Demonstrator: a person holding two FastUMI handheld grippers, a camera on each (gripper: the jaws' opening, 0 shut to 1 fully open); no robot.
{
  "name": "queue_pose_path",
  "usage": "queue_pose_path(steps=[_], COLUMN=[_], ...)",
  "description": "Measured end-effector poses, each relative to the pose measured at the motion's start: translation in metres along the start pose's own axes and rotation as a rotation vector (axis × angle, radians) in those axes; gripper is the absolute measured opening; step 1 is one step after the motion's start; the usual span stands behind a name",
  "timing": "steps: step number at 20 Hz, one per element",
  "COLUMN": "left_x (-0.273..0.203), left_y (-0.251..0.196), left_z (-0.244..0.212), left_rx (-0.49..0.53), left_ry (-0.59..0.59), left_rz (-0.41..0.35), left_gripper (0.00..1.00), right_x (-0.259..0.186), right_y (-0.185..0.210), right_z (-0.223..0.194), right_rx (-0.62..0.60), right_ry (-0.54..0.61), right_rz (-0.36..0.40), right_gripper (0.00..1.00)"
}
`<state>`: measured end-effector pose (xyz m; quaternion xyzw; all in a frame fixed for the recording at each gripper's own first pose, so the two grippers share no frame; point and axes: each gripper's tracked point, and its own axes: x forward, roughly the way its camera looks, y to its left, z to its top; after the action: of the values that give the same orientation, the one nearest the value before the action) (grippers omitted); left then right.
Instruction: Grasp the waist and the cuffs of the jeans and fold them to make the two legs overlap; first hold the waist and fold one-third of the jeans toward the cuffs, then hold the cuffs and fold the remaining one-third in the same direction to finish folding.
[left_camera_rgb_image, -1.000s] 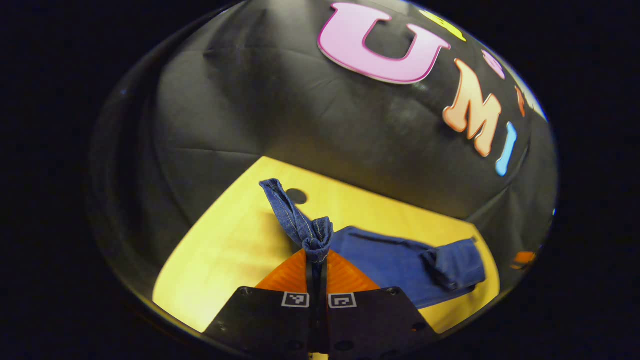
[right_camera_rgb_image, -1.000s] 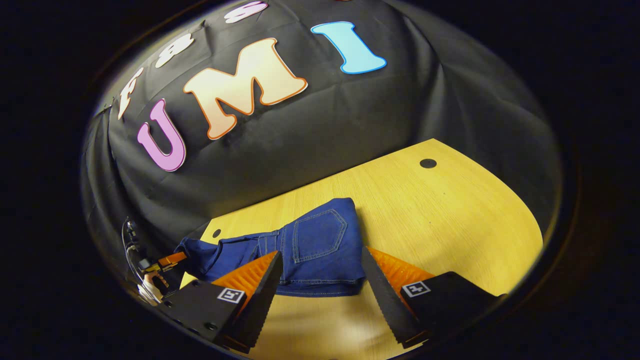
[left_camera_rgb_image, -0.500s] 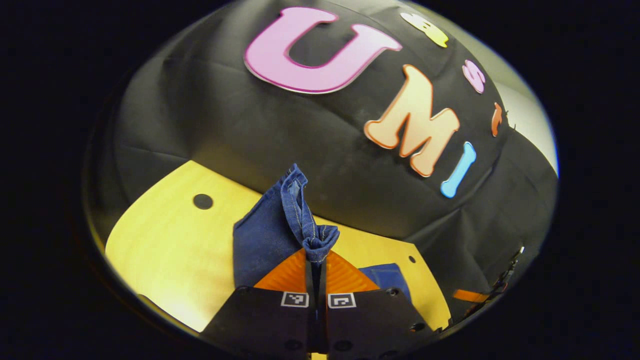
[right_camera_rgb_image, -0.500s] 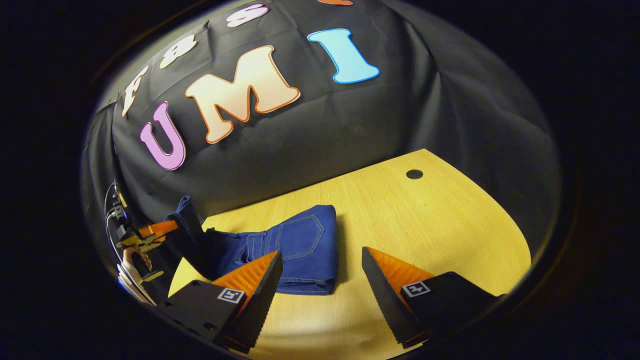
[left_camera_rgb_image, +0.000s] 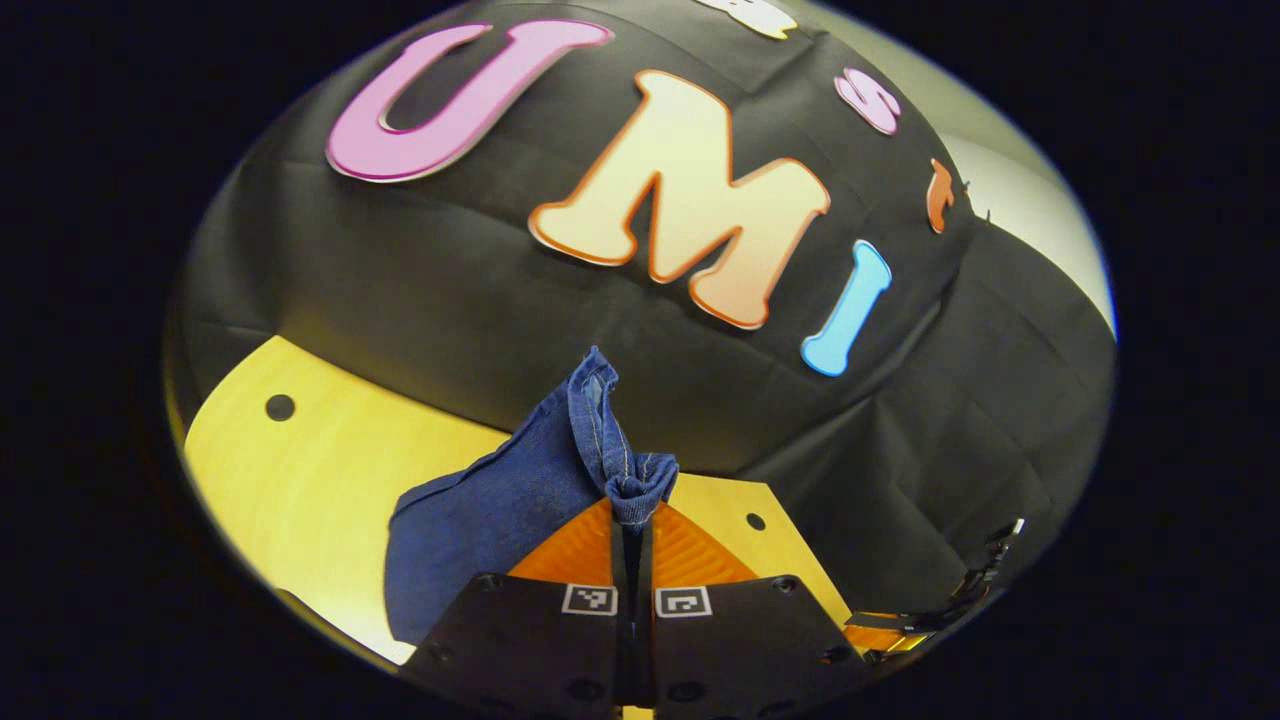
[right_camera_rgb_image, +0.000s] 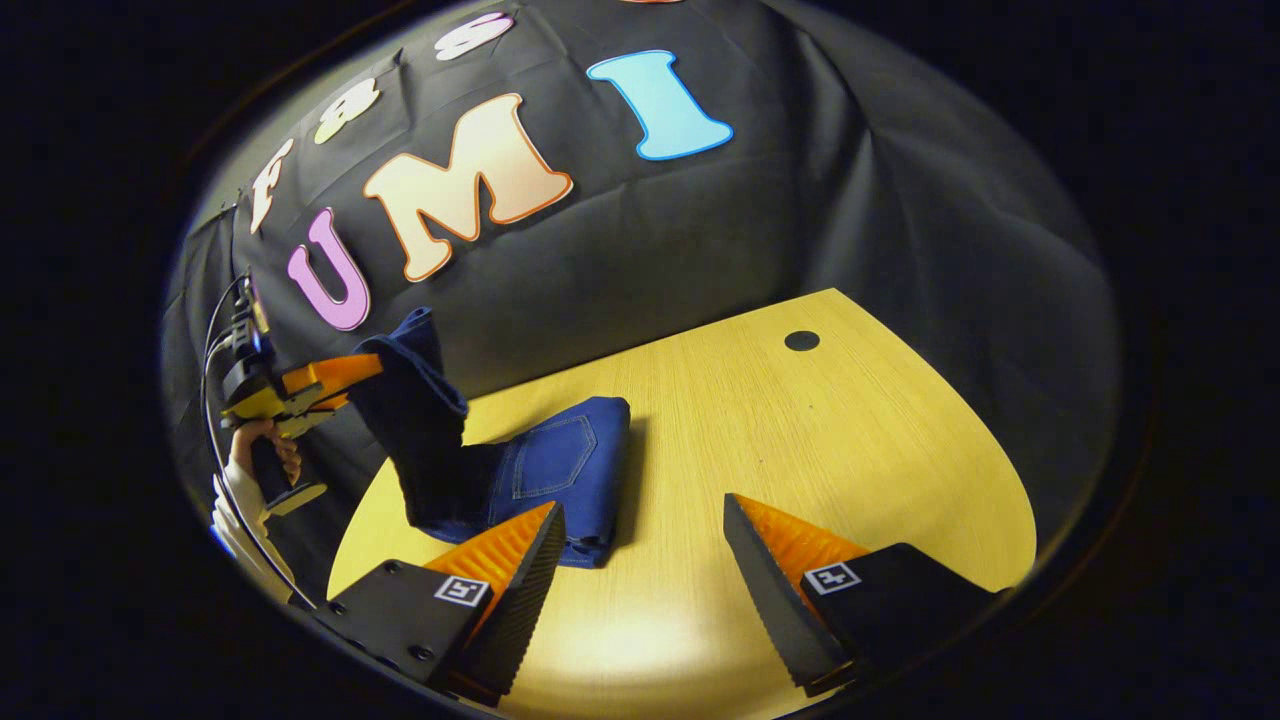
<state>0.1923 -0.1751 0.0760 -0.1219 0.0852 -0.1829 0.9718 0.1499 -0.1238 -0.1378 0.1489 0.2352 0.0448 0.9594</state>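
- In the left gripper view, the left gripper sits at 6 o'clock with its two fingers pressed together, clamped on a bunched hem of the jeans.
- From that pinch the denim rises in a stitched fold toward 12 o'clock and spreads down toward 8 o'clock, hanging over the wooden table.
- Farther out on the table are a dark round hole near 9 o'clock and a smaller hole at about 4 o'clock, close to the fingers.
- In the right gripper view, the right gripper is at 6 o'clock with its fingers set wide apart, holding nothing, above bare tabletop.
- Just beyond its finger on the 7 o'clock side, the folded part of the jeans lies flat on the table, a back pocket facing up.
- Toward 9 o'clock the cuff end of the jeans is lifted off the table, hanging from the other gripper, which a hand holds by the handle.
- Farther still, a dark hole sits in the table near 1 o'clock, in front of the black cloth wall.
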Motion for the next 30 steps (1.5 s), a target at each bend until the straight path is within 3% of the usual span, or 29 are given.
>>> queue_pose_path(steps=[4,9,15,17,20,21,22,25,27,30], left_x=[0.040,0.044,0.037,0.040,0.042,0.037,0.033,0.003,-0.026,-0.068], left_y=[-0.038,-0.055,-0.033,-0.031,-0.039,-0.047,-0.057,-0.079,-0.069,-0.028], left_z=[-0.033,-0.101,-0.217,-0.232,-0.242,-0.241,-0.241,-0.215,-0.195,-0.164], left_rx=[0.040,0.106,0.235,0.289,0.326,0.321,0.303,0.232,0.229,0.307], left_ry=[0.075,0.154,0.342,0.362,0.375,0.374,0.362,0.260,0.209,0.152], left_rz=[-0.005,0.012,0.137,0.158,0.144,0.124,0.090,0.023,0.043,0.121], left_gripper=[0.00,0.00,0.00,0.01,0.13,0.11,0.27,0.89,0.92,0.91], right_x=[-0.010,-0.018,-0.026,-0.029,-0.033,-0.035,-0.035,-0.039,-0.039,-0.038], right_y=[-0.019,-0.033,-0.026,-0.022,-0.016,-0.013,-0.010,0.004,0.015,0.031], right_z=[0.003,0.001,-0.003,-0.007,-0.014,-0.016,-0.017,-0.016,-0.016,-0.020], right_rx=[-0.005,-0.003,-0.002,-0.003,0.002,0.004,0.003,0.003,-0.003,-0.019], right_ry=[0.005,0.016,0.023,0.028,0.036,0.039,0.039,0.027,0.013,-0.001], right_rz=[0.019,0.024,0.031,0.028,0.020,0.016,0.012,0.010,0.007,0.005], right_gripper=[0.98,0.98,0.98,0.98,0.98,0.98,0.98,0.98,0.98,0.98])
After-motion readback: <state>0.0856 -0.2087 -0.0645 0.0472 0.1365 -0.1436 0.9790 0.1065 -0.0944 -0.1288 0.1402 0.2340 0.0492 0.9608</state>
